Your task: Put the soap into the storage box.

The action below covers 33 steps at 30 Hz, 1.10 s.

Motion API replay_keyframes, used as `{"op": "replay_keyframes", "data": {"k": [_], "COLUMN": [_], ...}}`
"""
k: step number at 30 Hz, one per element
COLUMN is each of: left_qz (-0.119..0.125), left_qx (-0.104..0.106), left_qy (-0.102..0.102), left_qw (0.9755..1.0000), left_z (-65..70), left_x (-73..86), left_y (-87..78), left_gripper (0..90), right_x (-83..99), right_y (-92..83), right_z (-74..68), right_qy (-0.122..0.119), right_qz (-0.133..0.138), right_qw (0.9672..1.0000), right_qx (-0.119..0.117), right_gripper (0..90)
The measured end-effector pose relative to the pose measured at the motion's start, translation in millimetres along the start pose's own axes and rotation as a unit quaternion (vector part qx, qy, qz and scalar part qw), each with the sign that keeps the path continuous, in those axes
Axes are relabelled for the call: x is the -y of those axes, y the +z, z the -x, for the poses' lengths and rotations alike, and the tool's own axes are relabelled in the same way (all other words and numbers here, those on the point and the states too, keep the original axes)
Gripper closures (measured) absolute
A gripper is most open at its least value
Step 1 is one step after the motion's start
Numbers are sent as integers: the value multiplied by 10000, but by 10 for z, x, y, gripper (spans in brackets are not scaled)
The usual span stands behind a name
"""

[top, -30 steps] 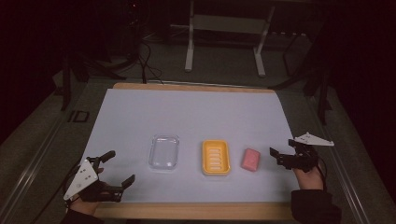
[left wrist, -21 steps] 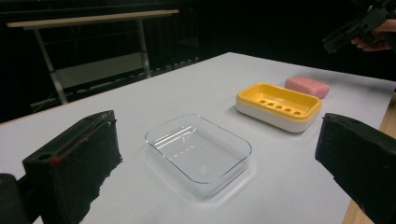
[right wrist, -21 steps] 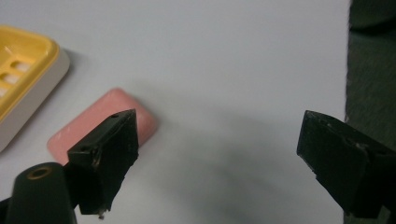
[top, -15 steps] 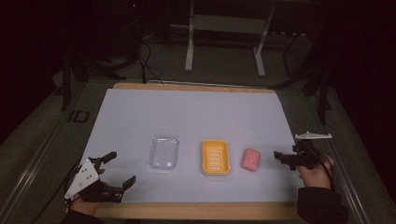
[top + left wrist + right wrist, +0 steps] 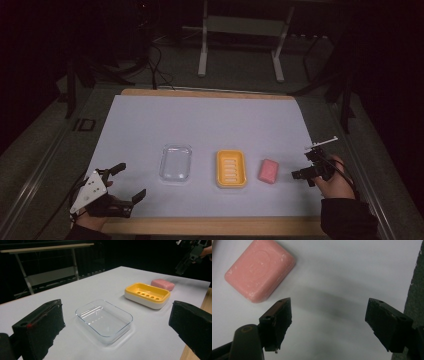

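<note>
A rounded, matte pink soap bar (image 5: pixel 259 271) with whitish scuffs is seen lying flat on the smooth white table sheet (image 5: pixel 210 125), just ahead of the right gripper (image 5: pixel 328 320) and off its left jaw, untouched. The right gripper's jaws have just been closing and are held partly apart with nothing between them, while the left gripper (image 5: pixel 117 330) is held wide open and empty before a clear glass-like tray (image 5: pixel 104 320) and a slotted yellow soap dish (image 5: pixel 147 295). The soap's far corner is cut off in the right gripper view.
</note>
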State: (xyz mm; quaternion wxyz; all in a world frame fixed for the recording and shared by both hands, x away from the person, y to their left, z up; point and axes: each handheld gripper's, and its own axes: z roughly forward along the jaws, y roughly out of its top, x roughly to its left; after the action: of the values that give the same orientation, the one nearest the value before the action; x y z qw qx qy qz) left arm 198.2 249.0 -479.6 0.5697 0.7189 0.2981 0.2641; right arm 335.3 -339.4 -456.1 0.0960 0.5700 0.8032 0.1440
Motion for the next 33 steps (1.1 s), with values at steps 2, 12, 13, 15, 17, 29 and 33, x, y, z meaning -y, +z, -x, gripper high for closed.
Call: {"op": "replay_keyframes", "data": {"k": [2, 12, 13, 15, 17, 29, 33], "left_qz": [-5, -43, -43, -54, -55, -110, -103], "left_qx": [7, 85, 85, 105, 115, 160, 162], "left_qy": [3, 24, 24, 38, 41, 70, 77], "left_qw": [10000, 10000, 10000, 9999, 9999, 9998, 9998], "left_z": [2, 15, 15, 19, 20, 34, 38], "left_x": [1, 3, 3, 3, 3, 5, 3], "left_y": [3, 20, 20, 25, 27, 47, 44], "left_gripper": [2, 2, 2, 2, 2, 2, 2], "right_x": [-7, 43, 43, 92, 114, 136, 127], "right_y": [-20, 17, 17, 44, 42, -10, -7], "right_z": [-23, -164, -164, -205, -224, -439, -520], "right_qy": [9, 67, 67, 92, 133, 34, 100], "right_qz": [-115, -1124, -1124, -1235, -1299, -1378, -1401], "right_qw": [9999, 9936, 9936, 9923, 9914, 9902, 9894], "right_qx": [14, 116, 116, 38, -2, -238, -368], "right_gripper": [213, 198, 198, 189, 195, 250, 214]}}
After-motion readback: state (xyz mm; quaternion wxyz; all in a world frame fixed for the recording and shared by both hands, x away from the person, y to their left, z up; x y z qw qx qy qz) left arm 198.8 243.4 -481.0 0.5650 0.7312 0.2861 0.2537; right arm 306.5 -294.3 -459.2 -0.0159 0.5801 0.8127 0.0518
